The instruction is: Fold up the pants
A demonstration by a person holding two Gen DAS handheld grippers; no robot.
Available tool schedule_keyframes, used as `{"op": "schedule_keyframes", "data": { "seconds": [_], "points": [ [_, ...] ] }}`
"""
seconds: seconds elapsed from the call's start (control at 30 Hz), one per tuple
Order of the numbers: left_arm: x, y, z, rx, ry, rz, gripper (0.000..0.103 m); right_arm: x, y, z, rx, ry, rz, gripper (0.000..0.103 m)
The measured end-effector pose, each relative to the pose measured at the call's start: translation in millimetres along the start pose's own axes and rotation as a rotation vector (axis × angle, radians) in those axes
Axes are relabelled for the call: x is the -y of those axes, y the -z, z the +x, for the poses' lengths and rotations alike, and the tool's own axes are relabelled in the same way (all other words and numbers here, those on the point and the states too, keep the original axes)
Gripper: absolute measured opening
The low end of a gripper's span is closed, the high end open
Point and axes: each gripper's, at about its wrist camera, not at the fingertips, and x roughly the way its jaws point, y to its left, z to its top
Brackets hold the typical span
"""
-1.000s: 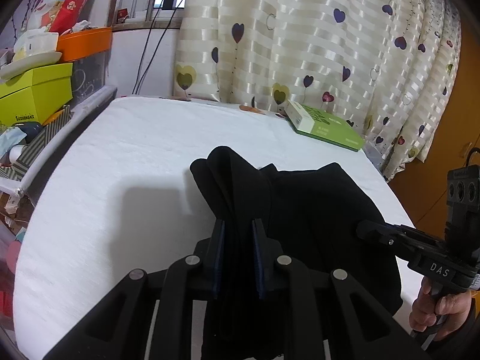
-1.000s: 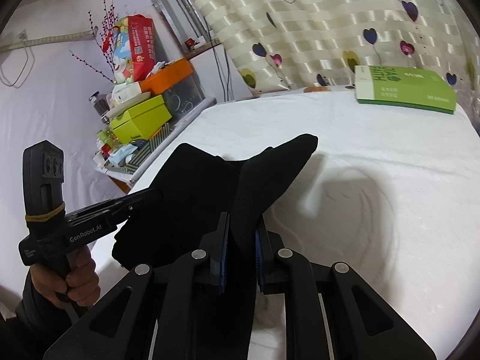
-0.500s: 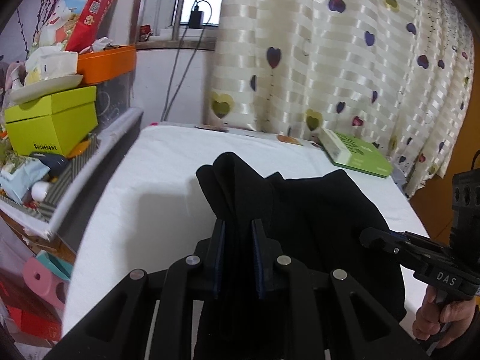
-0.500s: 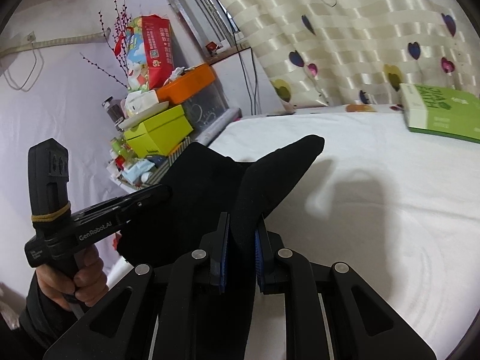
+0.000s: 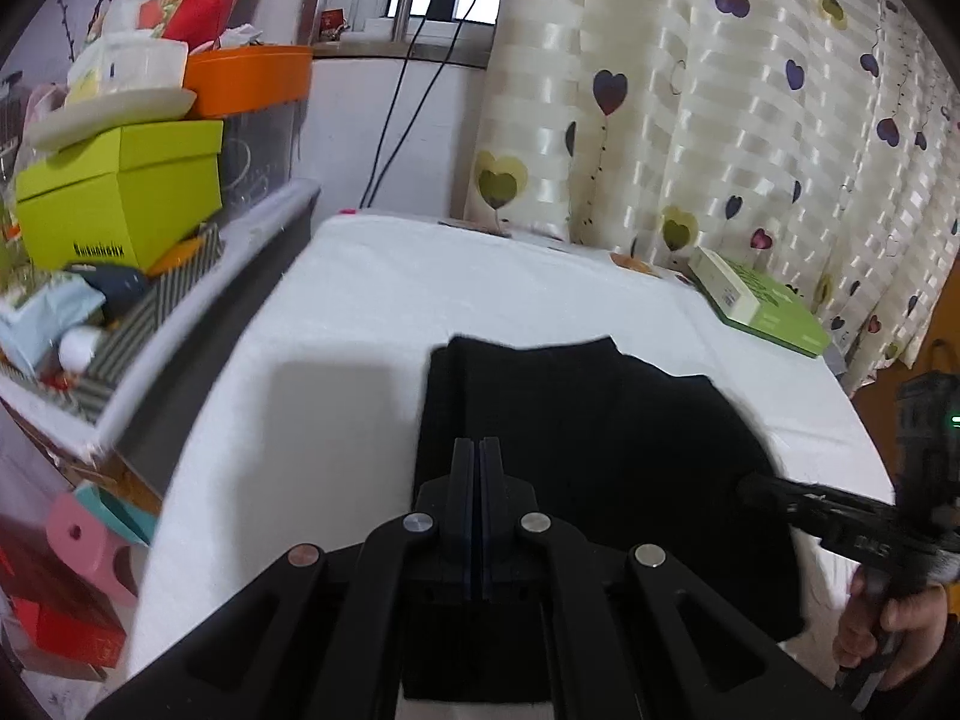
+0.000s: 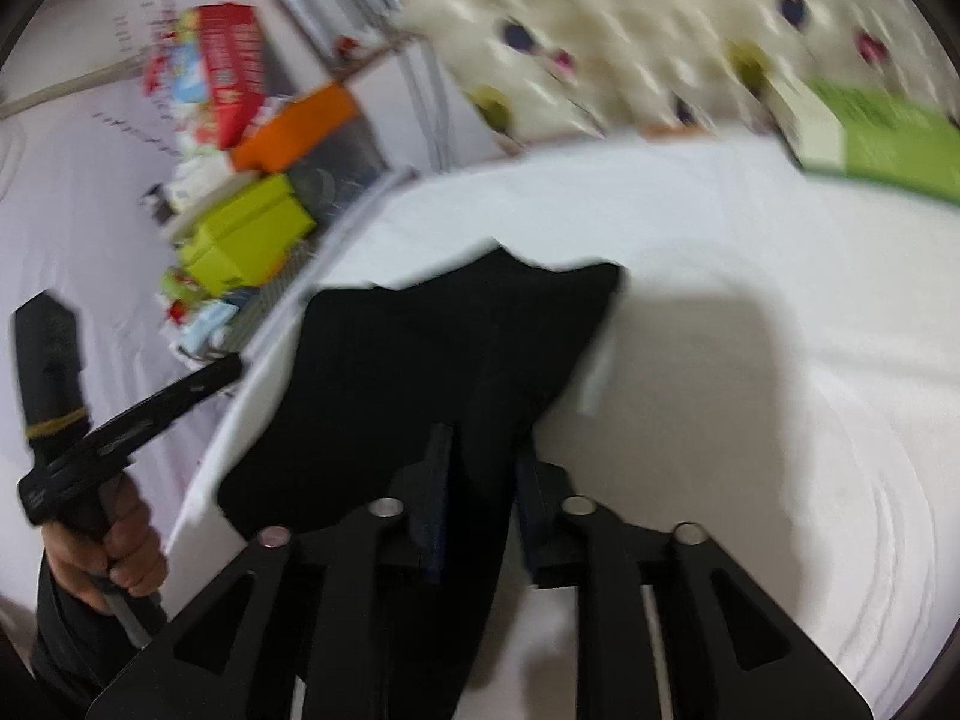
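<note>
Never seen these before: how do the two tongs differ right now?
Left tongs are pressed fully together, no cloth visible between; right tongs stand apart around a fold of the black pants. Left tongs' view is sharp, right's blurred. Both are black, hand-held.

One pants (image 5: 576,444), two tongs (image 5: 479,450) (image 6: 477,468), perhaps one green book (image 5: 762,303).

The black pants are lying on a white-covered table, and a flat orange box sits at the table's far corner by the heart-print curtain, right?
Nearly. The flat box at the far corner is green, not orange, as the left wrist view shows. The rest holds: the black pants lie on the white-covered table, and the box sits by the heart-print curtain.
</note>
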Motion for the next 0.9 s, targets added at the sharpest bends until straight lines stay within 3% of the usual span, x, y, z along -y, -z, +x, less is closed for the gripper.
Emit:
{"op": "schedule_keyframes", "data": {
  "seconds": [0.03,0.07,0.13,0.23,0.4,0.5,0.57,0.6,0.8,0.9],
  "points": [
    [3,2,-3,0.004,0.006,0.005,0.002,6,3,1,-0.020,0.019,0.019,0.028],
    [6,4,-6,0.007,0.014,0.010,0.002,10,6,0,-0.028,0.037,0.029,0.037],
    [14,8,-12,0.015,0.029,0.016,0.002,14,10,-10,-0.001,0.092,0.034,0.044],
    [24,15,-19,0.019,0.050,0.035,0.002,8,13,-27,0.043,0.138,0.008,0.044],
    [40,37,-22,-0.012,0.063,0.084,0.002,-26,35,-47,0.092,0.076,-0.155,0.044],
    [50,53,-20,-0.031,0.054,0.121,0.002,-45,50,-39,0.057,0.061,-0.267,0.044],
    [56,63,-15,-0.049,0.041,0.148,0.003,-49,59,-19,-0.024,0.101,-0.335,0.044],
    [58,66,-12,-0.063,0.026,0.151,0.003,-50,61,-17,-0.008,0.107,-0.360,0.044],
    [69,70,-26,-0.044,0.057,0.139,0.003,-53,59,-37,0.020,0.115,-0.357,0.044],
    [76,79,-10,-0.101,0.025,0.164,0.004,-49,65,-27,-0.023,0.137,-0.355,0.044]
  ]
}}
